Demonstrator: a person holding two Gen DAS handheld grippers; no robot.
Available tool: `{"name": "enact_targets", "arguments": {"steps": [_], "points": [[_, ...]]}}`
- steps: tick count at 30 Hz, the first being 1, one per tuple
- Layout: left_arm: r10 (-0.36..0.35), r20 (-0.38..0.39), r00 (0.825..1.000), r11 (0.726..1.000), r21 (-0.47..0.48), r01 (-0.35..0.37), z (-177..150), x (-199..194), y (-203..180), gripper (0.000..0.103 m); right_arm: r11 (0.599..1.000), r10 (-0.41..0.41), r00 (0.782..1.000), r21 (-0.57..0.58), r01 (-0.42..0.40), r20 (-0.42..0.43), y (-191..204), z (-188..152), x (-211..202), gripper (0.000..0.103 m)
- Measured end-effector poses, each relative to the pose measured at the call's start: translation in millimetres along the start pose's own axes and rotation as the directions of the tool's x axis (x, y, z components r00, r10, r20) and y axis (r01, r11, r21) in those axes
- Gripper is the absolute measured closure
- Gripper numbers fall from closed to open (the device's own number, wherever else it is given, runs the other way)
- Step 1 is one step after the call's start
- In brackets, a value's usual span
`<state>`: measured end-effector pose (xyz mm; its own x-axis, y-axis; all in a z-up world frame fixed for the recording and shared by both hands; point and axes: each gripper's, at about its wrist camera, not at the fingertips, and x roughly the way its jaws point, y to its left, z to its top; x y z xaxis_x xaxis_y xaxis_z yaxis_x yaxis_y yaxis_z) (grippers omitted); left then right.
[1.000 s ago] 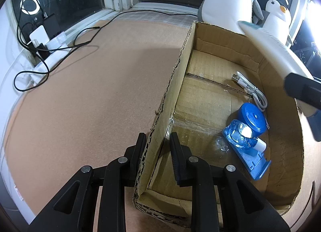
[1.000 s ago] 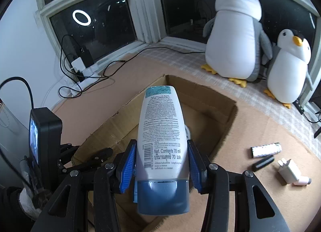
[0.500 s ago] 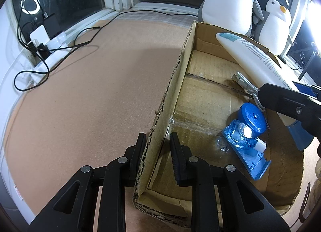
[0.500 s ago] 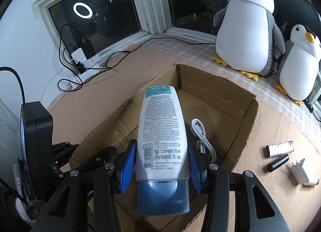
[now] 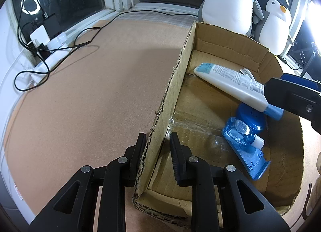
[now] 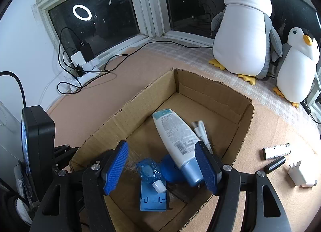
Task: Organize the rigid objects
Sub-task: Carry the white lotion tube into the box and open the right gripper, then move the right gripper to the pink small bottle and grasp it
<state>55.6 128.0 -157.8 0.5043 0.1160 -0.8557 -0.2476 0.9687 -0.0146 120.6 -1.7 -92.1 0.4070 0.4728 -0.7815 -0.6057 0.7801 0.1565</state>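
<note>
Far left by the window: a power strip (image 6: 86, 67) with black cables (image 5: 60, 51) trailing over the tan mat (image 5: 90, 95). Next, the left gripper (image 5: 156, 147), clamped narrow on the near left wall of the cardboard box (image 5: 172, 91), one finger outside, one inside. Inside the box: a blue packaged item (image 6: 150, 183) flat on the floor, a round blue lid (image 6: 170, 169) just beside it, and a white lotion bottle (image 6: 176, 137) lying tilted, cap end resting on the lid, far end down on the box floor, touching a white cable (image 6: 200, 131). Above the box's near end, the right gripper (image 6: 162, 167), spread wide, blue pads on either side of the bottle's cap end, gripping nothing. Behind the box, two plush penguins (image 6: 244, 37). Right of the box on the mat: a white cylinder (image 6: 276, 150), a black stick (image 6: 273, 164), a white plug adapter (image 6: 299, 174).
</note>
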Motion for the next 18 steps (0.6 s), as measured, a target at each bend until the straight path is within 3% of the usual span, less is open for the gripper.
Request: {"name": "enact_targets", "arguments": {"steps": [10,18], "points": [[0.0,0.0,1.0,1.0,0.0,0.0,0.0,0.0,-0.1,0.081,1.0,-0.004,1.0,0.024,0.003,0.014,-9.7,-1.7,-9.3,0.038],[0.0,0.0,1.0,1.0,0.0,0.0,0.0,-0.2,0.5,0.081,0.995,-0.032,0.998,0.091,0.027,0.047,-41.3,-12.2,-34.7,0.038]]}}
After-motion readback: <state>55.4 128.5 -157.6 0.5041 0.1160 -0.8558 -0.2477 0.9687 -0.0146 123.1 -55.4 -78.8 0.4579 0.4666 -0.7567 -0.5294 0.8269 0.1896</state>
